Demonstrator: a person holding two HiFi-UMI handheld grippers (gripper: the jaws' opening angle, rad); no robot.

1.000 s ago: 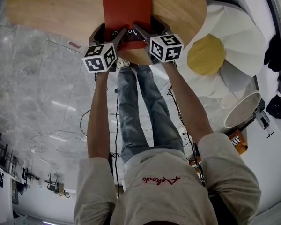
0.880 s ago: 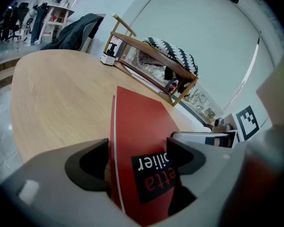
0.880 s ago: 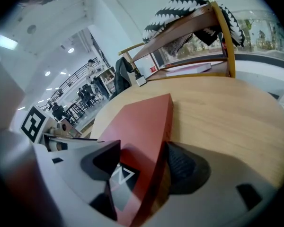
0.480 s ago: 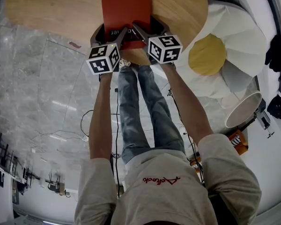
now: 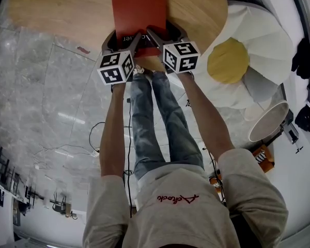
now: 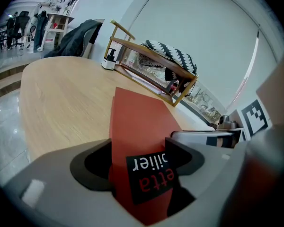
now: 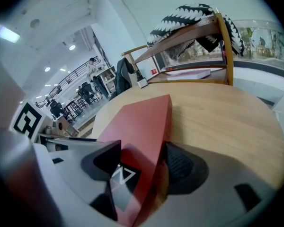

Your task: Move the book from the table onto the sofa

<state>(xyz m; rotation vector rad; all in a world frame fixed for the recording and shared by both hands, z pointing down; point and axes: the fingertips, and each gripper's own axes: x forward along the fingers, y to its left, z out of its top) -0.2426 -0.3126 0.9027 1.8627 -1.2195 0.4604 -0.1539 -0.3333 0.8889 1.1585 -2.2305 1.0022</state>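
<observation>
A red book point(image 5: 139, 9) lies flat on the round wooden table point(image 5: 67, 9), with its near edge close to the table's rim. My left gripper point(image 5: 123, 37) reaches over the book's near left corner. In the left gripper view the book point(image 6: 137, 117) and its black label lie between the wide jaws of the left gripper point(image 6: 142, 160), which have just been closing a little. My right gripper point(image 5: 165, 35) is at the near right corner. There the book point(image 7: 142, 122) sits between the right gripper point(image 7: 142, 167) jaws, one pad beside its edge. A white flower-shaped seat point(image 5: 258, 40) lies to the right.
A wooden rack point(image 6: 156, 74) draped with black-and-white cloth stands at the table's far side, a small white device point(image 6: 109, 60) beside it. On the floor are cables point(image 5: 108, 138), a white round bin point(image 5: 268, 120) and an orange packet point(image 5: 262, 156).
The left gripper has edged slightly to the right and toward me. The book and the right gripper hold their places.
</observation>
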